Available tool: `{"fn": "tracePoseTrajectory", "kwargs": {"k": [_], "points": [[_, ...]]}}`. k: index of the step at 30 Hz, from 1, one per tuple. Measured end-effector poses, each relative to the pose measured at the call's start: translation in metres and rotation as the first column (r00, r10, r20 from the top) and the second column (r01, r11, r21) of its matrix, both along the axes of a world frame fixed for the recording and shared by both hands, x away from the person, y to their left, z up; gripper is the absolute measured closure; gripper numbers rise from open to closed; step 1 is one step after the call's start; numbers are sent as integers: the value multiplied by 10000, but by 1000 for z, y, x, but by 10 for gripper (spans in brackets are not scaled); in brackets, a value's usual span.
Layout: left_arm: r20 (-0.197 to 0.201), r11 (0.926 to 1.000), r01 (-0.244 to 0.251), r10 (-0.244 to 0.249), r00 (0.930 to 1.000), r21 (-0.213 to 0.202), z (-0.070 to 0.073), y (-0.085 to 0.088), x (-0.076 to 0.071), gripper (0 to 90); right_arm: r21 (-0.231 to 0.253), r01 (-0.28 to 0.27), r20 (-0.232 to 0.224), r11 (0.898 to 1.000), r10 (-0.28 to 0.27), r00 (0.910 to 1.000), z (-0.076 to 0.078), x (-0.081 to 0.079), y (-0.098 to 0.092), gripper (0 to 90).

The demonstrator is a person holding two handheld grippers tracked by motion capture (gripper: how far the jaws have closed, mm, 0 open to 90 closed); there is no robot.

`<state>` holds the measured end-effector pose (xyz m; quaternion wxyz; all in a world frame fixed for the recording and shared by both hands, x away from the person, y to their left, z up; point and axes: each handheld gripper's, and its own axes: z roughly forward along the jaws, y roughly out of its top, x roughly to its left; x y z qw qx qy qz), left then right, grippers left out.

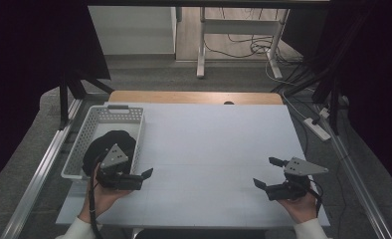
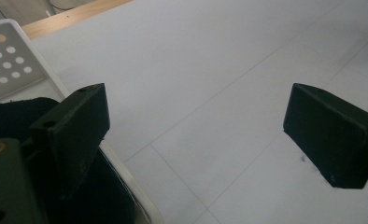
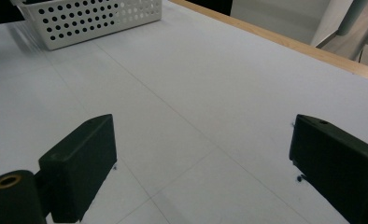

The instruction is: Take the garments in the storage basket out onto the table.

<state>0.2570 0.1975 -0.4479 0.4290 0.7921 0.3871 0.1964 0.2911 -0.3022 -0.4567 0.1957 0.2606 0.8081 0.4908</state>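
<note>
1. Beside the white basket (image 1: 134, 115), the left gripper (image 1: 147, 173) stood wide open, empty.
2. Inside the basket lay the black cloth (image 1: 115, 142), just behind it.
3. Right gripper (image 1: 267, 173), also wide, was well apart.

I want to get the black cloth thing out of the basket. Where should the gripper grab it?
Probably from above, pinching the raised hump of the black cloth thing. The white basket walls block its sides, and the open left gripper is nearest.
</note>
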Motion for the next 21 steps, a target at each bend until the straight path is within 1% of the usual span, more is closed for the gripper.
{"fn": "tracePoseTrajectory", "kwargs": {"k": [1,2,8,12,18,21], "points": [[25,10000,-14,14,10000,-14,1,0,0,80,0,0,0,10000,0,10000,0,0,0,72],[83,10000,-32,32,10000,-35,3,1,-1,78,-47,57,99,10000,-57,9999,1,-2,1,72],[182,10000,-17,18,9998,-81,8,1,-1,75,79,-19,-18,10000,19,10000,0,-1,-1,71],[238,9999,-22,25,9997,-106,11,2,0,75,-13,-24,-99,10000,24,9999,-3,-1,0,71],[320,9998,-142,146,9994,-131,16,8,2,75,-29,40,-93,10000,-40,9999,-3,-2,0,72],[344,9995,-244,251,9991,-212,20,11,4,75,-56,42,-116,10000,-42,9999,-4,-2,0,72]]}}
